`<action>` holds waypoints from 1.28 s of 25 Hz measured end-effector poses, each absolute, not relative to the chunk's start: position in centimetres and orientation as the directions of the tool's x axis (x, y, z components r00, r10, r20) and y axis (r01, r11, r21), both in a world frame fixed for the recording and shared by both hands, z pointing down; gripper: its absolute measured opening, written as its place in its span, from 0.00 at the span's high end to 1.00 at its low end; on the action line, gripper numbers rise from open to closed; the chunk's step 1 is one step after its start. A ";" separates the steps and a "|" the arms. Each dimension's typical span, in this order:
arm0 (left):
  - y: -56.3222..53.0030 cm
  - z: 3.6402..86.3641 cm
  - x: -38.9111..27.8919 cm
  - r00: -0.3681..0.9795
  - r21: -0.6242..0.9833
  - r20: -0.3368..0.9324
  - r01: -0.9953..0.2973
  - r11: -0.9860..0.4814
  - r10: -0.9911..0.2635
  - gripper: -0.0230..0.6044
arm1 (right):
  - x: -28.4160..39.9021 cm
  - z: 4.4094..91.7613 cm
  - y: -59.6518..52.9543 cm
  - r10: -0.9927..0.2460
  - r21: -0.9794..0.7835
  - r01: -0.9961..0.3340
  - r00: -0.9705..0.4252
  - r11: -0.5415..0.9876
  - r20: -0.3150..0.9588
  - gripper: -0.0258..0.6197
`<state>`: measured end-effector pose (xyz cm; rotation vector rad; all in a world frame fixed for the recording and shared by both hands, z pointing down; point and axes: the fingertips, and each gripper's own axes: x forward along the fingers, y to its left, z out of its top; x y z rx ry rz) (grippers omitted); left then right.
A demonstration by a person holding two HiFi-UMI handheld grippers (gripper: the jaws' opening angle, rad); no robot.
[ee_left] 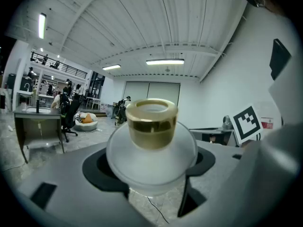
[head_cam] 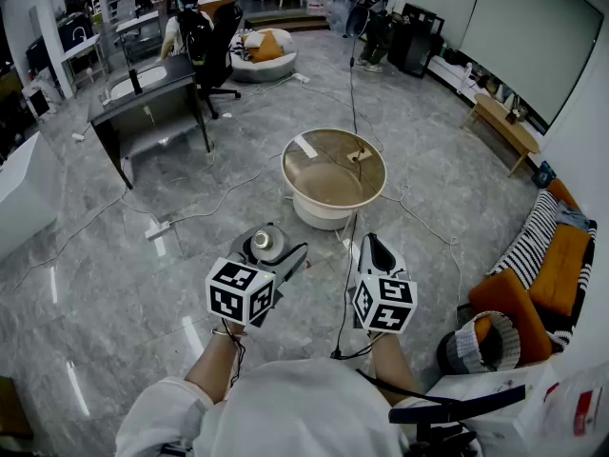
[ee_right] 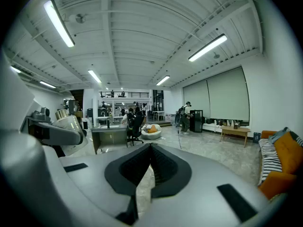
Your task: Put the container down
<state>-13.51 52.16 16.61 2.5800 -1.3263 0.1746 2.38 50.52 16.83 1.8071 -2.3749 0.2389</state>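
Note:
In the left gripper view, a frosted white round container (ee_left: 151,152) with a gold cap (ee_left: 150,122) sits upright between the black pads of my left gripper (ee_left: 149,169), which is shut on its body. The head view shows the same container (head_cam: 263,243) held over the floor in the left gripper (head_cam: 276,255), short of the round table (head_cam: 373,196). My right gripper (head_cam: 373,248) hangs beside it on the right. Its pads meet with nothing between them (ee_right: 150,167). The right gripper view also catches the held container (ee_right: 66,121) at its left edge.
A low round table with a glass top (head_cam: 333,150) stands just ahead. A black cable (head_cam: 346,284) runs across the grey floor between the grippers. A desk (head_cam: 152,103) and office chair (head_cam: 214,46) lie far left; a sofa (head_cam: 547,255) and basket (head_cam: 481,343) are on the right.

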 end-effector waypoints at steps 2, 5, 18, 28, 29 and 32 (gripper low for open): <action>52.3 16.8 -13.8 0.583 0.155 0.213 -0.813 -0.562 -0.784 0.43 | 2.1 17.0 50.7 -0.941 -0.036 -0.965 -0.263 0.261 0.214 0.92; 52.5 17.1 -14.3 0.587 0.158 0.215 -0.810 -0.565 -0.781 0.43 | 1.7 17.1 50.9 -0.942 -0.035 -0.966 -0.258 0.257 0.215 0.92; 53.2 18.2 -16.6 0.620 0.178 0.208 -0.784 -0.594 -0.756 0.43 | 0.4 19.6 52.6 -0.937 -0.100 -0.973 -0.225 0.206 0.268 0.92; 51.1 20.0 -15.7 0.645 0.205 0.228 -0.764 -0.612 -0.729 0.43 | 2.1 22.1 50.8 -0.928 -0.142 -0.979 -0.184 0.144 0.323 0.92; 50.6 20.1 -15.5 0.645 0.203 0.229 -0.764 -0.612 -0.729 0.43 | 2.1 22.3 50.2 -0.927 -0.144 -0.979 -0.186 0.145 0.325 0.92; 48.9 20.0 -15.2 0.643 0.199 0.231 -0.766 -0.611 -0.730 0.43 | 2.3 22.4 48.2 -0.925 -0.153 -0.977 -0.194 0.151 0.326 0.92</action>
